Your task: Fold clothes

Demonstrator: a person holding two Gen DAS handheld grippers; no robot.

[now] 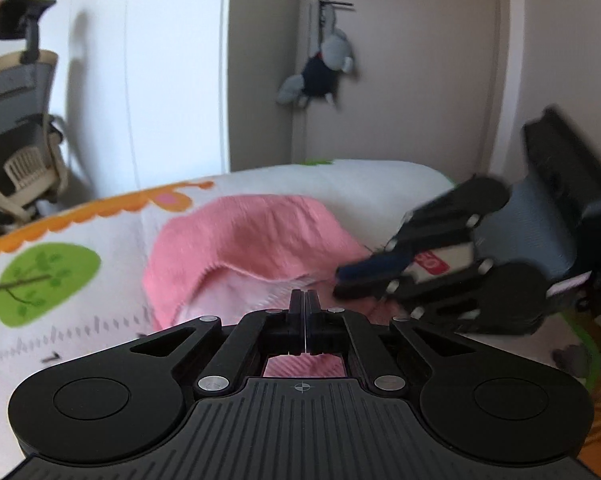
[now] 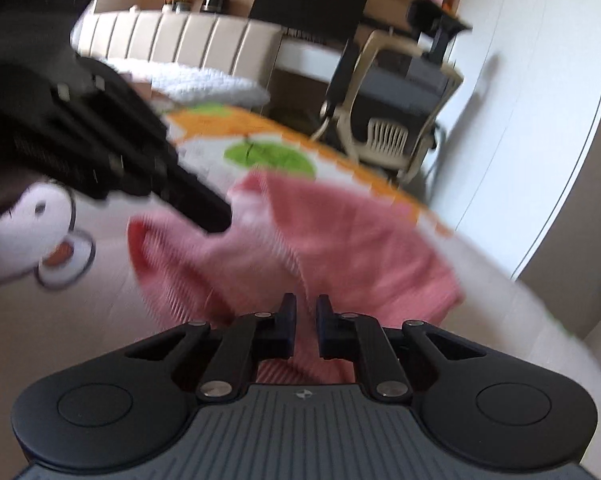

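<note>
Cartoon-printed bedding (image 1: 80, 236) with green trees and an orange border covers the bed, an office chair (image 1: 16, 128) beside it and a plush toy (image 1: 320, 72) hanging on the door. On it lies a crumpled pink garment (image 1: 240, 240). The left gripper (image 1: 304, 300) is clamped on the garment's pale edge, while the right gripper (image 2: 303, 312) hovers over the cloth with fingers slightly parted, gripping nothing.
</note>
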